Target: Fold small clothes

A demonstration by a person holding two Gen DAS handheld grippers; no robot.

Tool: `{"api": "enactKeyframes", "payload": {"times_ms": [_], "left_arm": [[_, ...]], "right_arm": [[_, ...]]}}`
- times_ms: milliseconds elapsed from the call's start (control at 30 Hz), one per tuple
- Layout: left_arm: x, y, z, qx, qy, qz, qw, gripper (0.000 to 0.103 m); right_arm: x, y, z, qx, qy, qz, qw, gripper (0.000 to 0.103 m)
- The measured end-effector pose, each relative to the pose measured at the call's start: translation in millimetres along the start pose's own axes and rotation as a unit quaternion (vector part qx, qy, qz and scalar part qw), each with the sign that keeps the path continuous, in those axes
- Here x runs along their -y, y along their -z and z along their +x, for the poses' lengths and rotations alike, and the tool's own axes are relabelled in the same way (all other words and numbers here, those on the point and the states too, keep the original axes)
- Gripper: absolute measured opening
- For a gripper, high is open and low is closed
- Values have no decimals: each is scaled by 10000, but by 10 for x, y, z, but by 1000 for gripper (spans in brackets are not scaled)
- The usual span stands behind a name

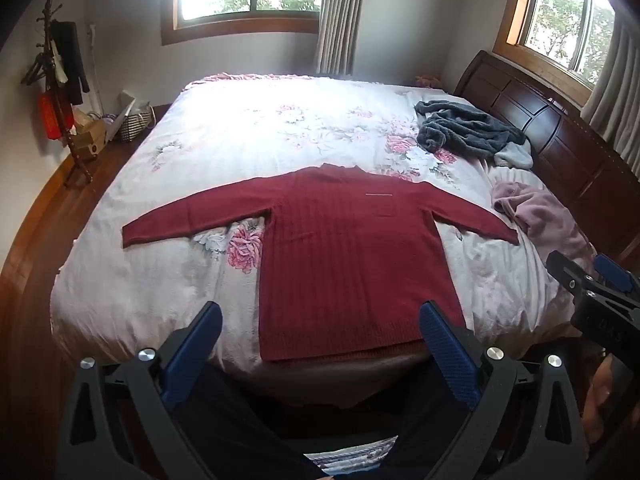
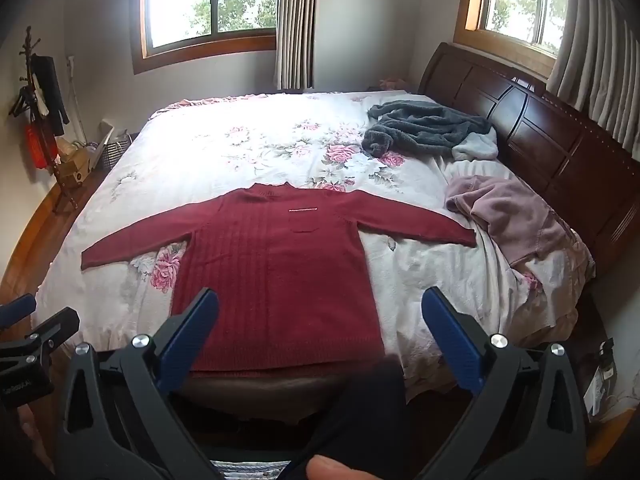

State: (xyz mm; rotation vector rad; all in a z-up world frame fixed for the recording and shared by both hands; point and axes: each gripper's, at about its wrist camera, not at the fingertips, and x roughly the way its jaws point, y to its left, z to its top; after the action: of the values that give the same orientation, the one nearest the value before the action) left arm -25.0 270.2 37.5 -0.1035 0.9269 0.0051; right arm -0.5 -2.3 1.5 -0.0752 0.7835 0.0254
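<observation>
A wide bed (image 1: 208, 152) with a pale floral cover fills the room, its dark wooden headboard (image 1: 560, 140) running along the right side under a curtained window. Flat on the cover, at the near edge of the bed, lies a dark red sweater (image 1: 344, 256), front up, collar toward the far side, both sleeves spread straight out to left and right and its hem along the bed's edge. Near the headboard, well apart from the sweater, a grey fleece garment (image 1: 464, 128) lies crumpled, and a pink garment (image 2: 508, 216) is heaped just beyond the tip of the sweater's right sleeve. A coat stand (image 1: 60, 84) hung with dark clothing stands by the left wall. The left gripper (image 1: 320, 334) hangs above the sweater's hem with its blue-padded jaws spread wide and empty; the right gripper (image 2: 320, 320) hangs beside it over the same hem, jaws likewise wide apart, holding nothing.
</observation>
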Motion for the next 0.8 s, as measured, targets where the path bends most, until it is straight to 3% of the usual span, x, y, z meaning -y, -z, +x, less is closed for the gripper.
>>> {"api": "enactKeyframes", "payload": {"times_ms": [800], "left_arm": [[-77,-46,-149,169,-143,-32,9997,99]], "right_arm": [[-32,-24,1,3,-40,-50,10000,100]]}}
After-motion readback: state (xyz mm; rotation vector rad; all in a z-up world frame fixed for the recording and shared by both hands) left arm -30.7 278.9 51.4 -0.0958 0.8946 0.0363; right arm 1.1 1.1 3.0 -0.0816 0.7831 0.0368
